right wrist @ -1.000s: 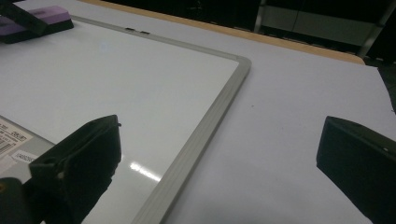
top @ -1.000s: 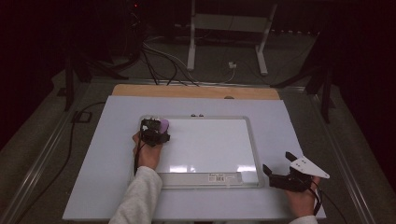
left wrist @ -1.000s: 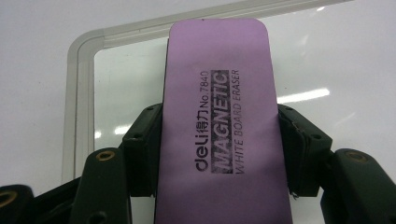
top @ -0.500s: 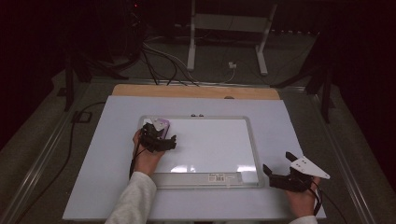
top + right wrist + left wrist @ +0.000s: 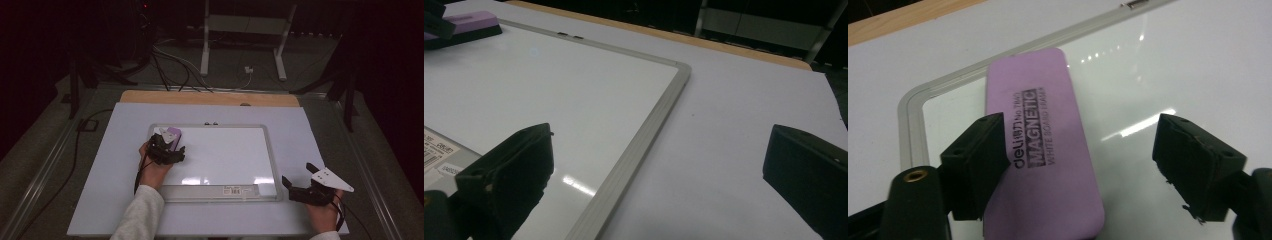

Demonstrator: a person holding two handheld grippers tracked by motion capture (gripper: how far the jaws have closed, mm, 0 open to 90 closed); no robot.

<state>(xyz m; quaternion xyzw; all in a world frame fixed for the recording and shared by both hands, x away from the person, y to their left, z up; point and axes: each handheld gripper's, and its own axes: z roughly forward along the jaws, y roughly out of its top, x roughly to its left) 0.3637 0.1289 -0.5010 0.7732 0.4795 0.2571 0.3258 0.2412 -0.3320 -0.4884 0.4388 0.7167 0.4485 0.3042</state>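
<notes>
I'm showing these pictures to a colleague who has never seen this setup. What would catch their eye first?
Probably the purple eraser, lying flat in the far left corner of the whiteboard, the one spot of colour. The left gripper is over it, jaws apart, the right jaw clear of it. The right gripper, jaws wide open, rests on the table by the board's near right corner.

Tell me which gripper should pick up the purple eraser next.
Left. The left gripper already has the purple eraser between its open jaws on the whiteboard. The right gripper sits off the board's near right corner, far from it.
</notes>
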